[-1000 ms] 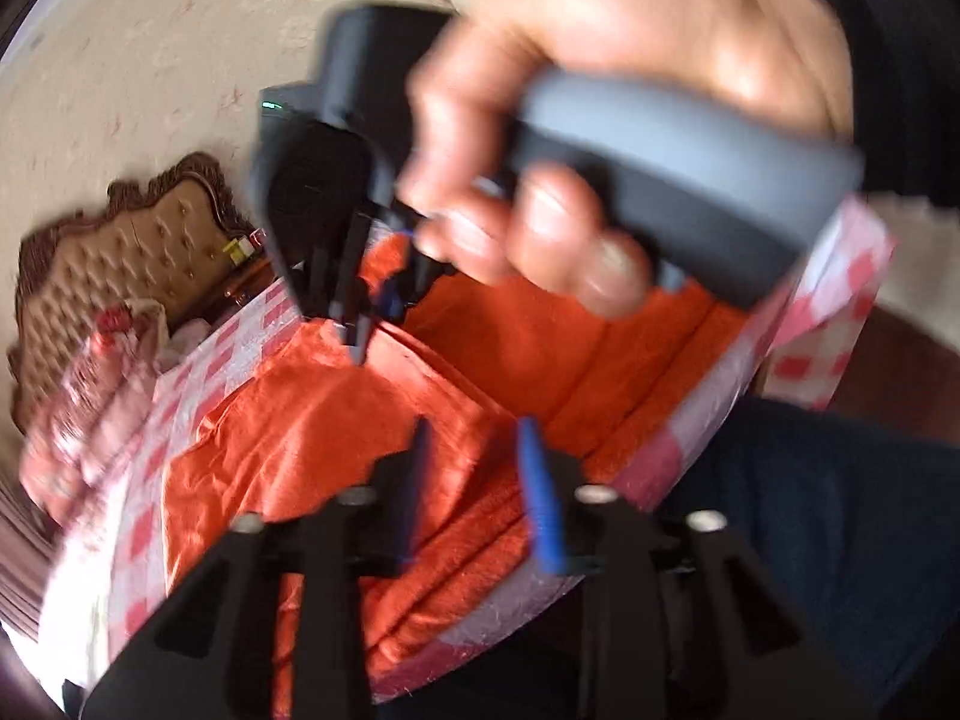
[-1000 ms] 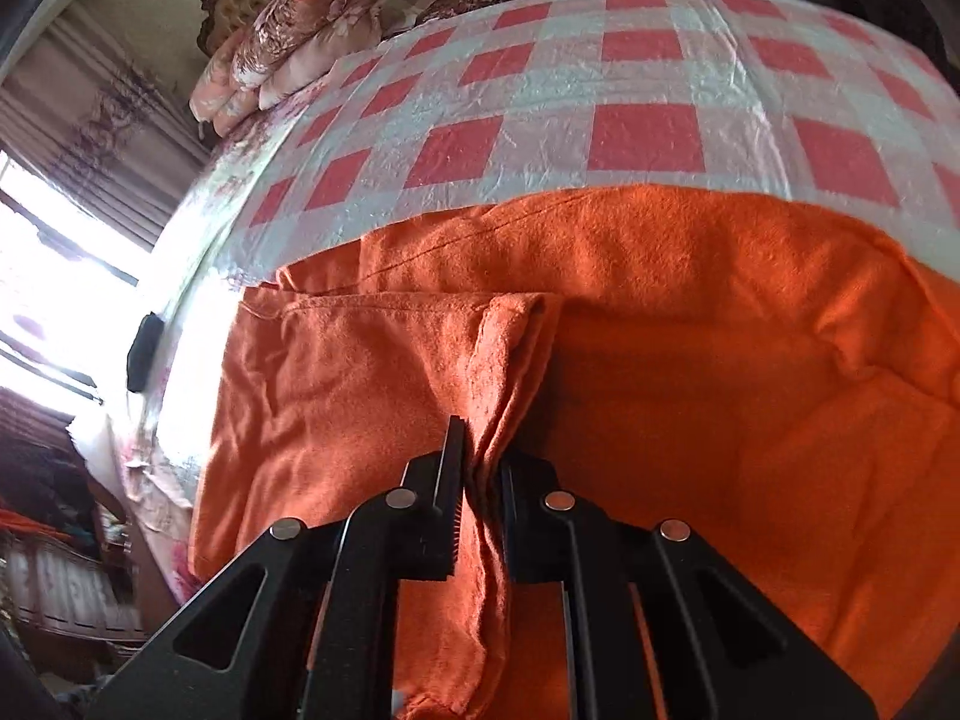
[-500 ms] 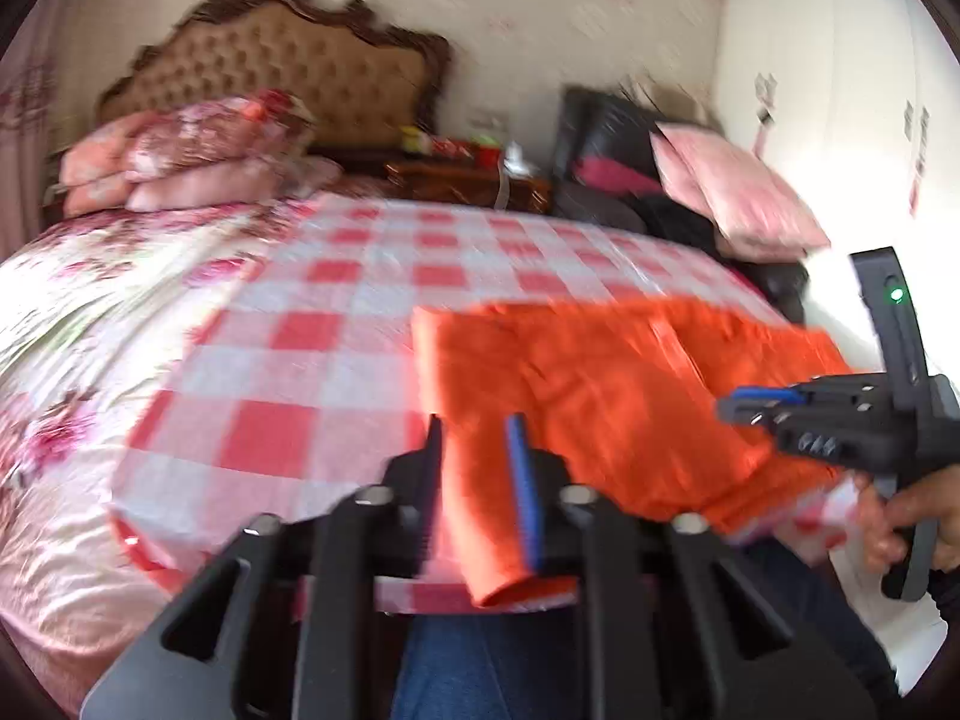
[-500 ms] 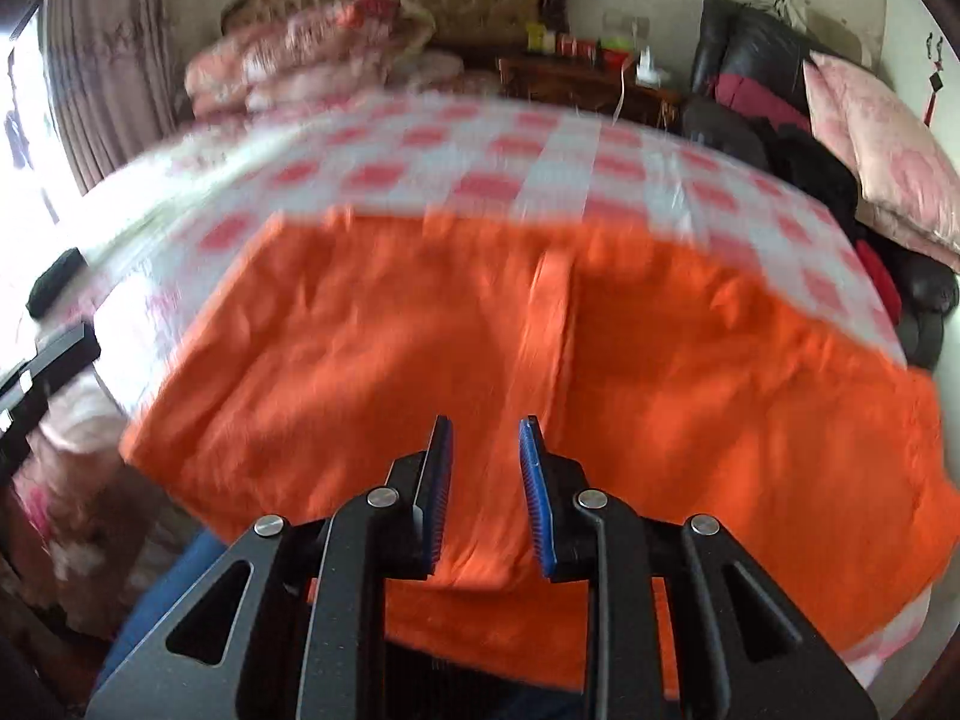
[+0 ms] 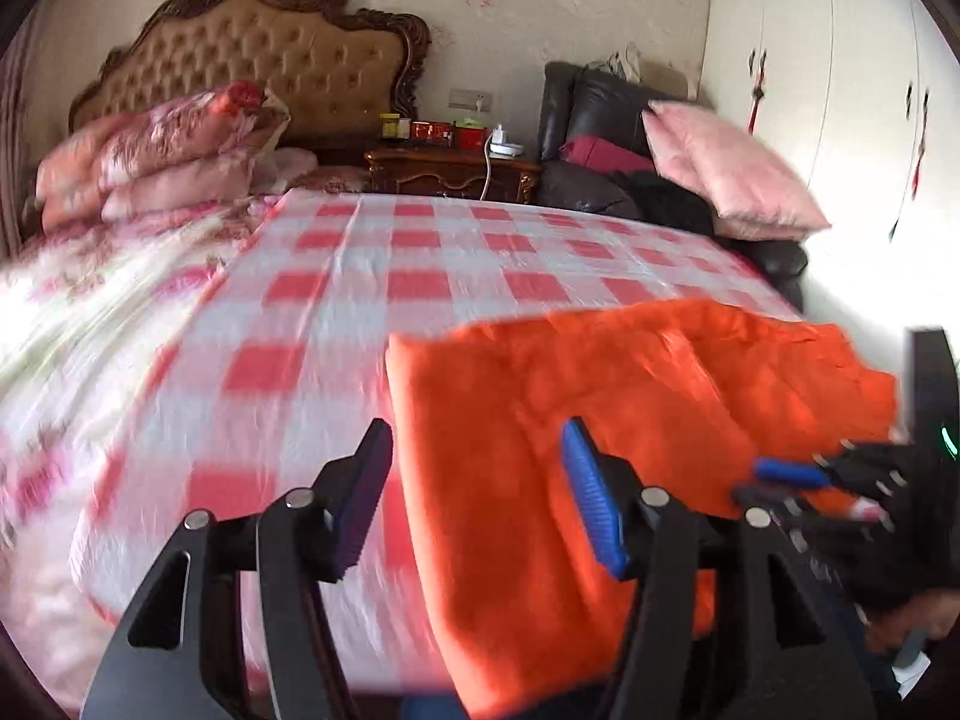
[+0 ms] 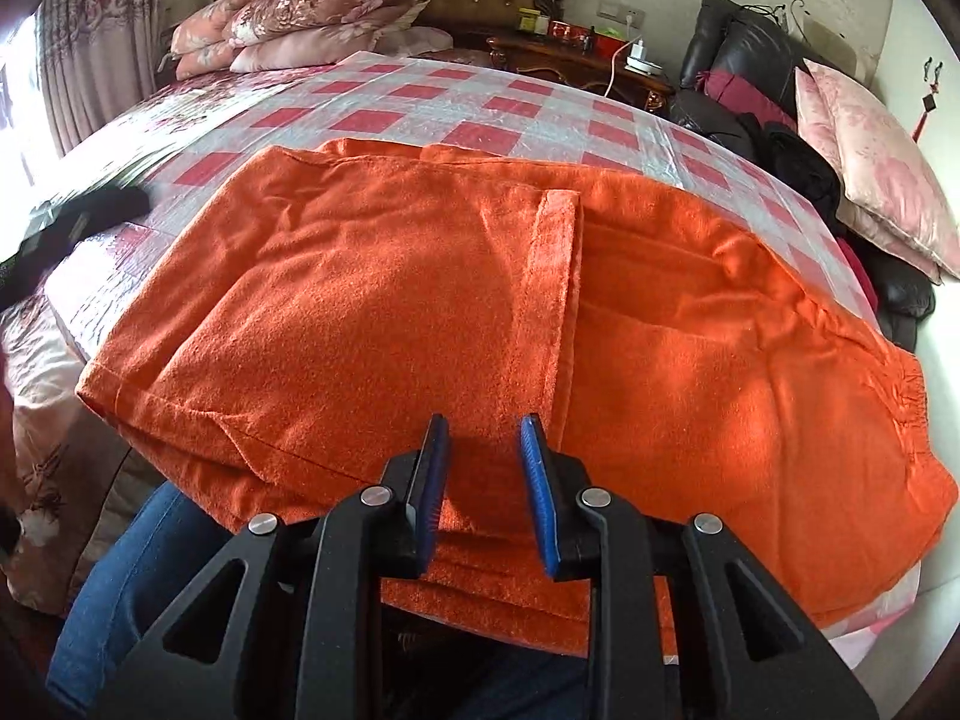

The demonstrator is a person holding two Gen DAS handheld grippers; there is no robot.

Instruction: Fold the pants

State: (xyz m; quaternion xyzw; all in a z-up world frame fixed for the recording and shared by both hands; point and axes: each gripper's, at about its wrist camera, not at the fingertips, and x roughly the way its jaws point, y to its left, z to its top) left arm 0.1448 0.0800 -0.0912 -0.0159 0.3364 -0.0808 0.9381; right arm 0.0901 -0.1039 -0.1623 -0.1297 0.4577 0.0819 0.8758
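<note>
The orange pants [image 6: 468,300] lie folded on the red-checked bedspread [image 6: 480,114], hanging a little over the near edge of the bed. A folded-over leg hem [image 6: 558,264] runs down their middle. In the left wrist view the pants [image 5: 600,420] fill the lower right. My left gripper [image 5: 474,498] is open wide and empty, above the left edge of the pants. My right gripper [image 6: 483,486] is open and empty, held just above the near edge of the pants; it also shows in the left wrist view [image 5: 792,480] at the far right.
Floral pillows [image 5: 156,156] and a tufted headboard [image 5: 264,66] are at the head of the bed. A wooden nightstand [image 5: 450,168] with small items stands behind. A dark sofa with a pink pillow [image 5: 732,174] is at the right. The person's jeans [image 6: 132,570] are by the bed's near edge.
My right gripper has let go of the pants fold and pulled back from it. My left gripper has swung to face the bed and opened wider.
</note>
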